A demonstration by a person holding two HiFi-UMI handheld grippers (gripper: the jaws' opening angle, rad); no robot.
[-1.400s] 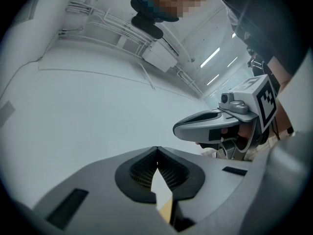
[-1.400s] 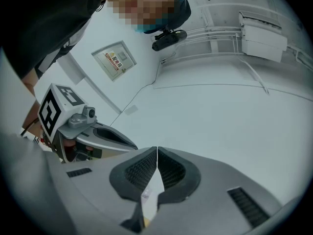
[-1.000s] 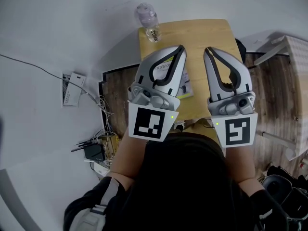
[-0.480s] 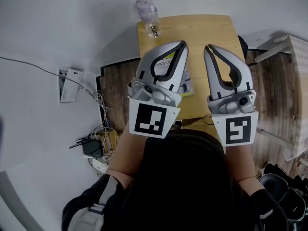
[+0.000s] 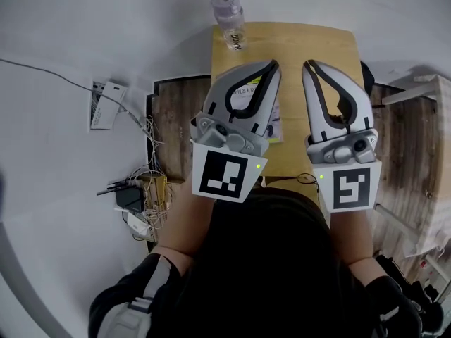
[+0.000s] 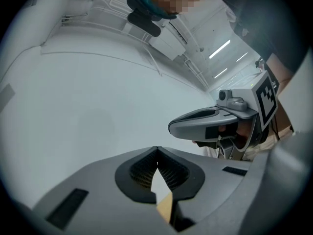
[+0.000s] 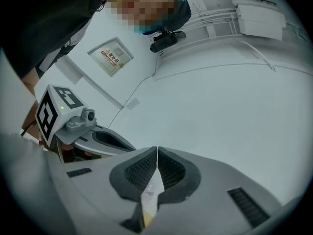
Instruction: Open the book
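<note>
Left gripper [image 5: 273,64] first: jaws pressed together tip to tip with nothing between them, and the right gripper [image 5: 308,64] is the same, closed and empty. Both point away from my chest, roughly level and side by side, marker cubes close to my body. Their own cameras mostly see white wall rather than the tabletop.

The book [image 5: 275,124] lies flat and closed on the small wooden table [image 5: 317,41], near its left edge. From the head view the left gripper sits right over it, so I only get a strip of cover past the jaw. The right one hangs over bare wood beside it.

What worries me:
- With the jaws closed I can't catch the cover, so a poke would probably just shove the whole book.
- It's close to the table edge, so a sideways push could slide it off.
- The water bottle [image 5: 231,21] stands at the far left corner, and a forward shove could tip it.
- I can't see the book's opening edge, so I'd be aiming half blind.
</note>
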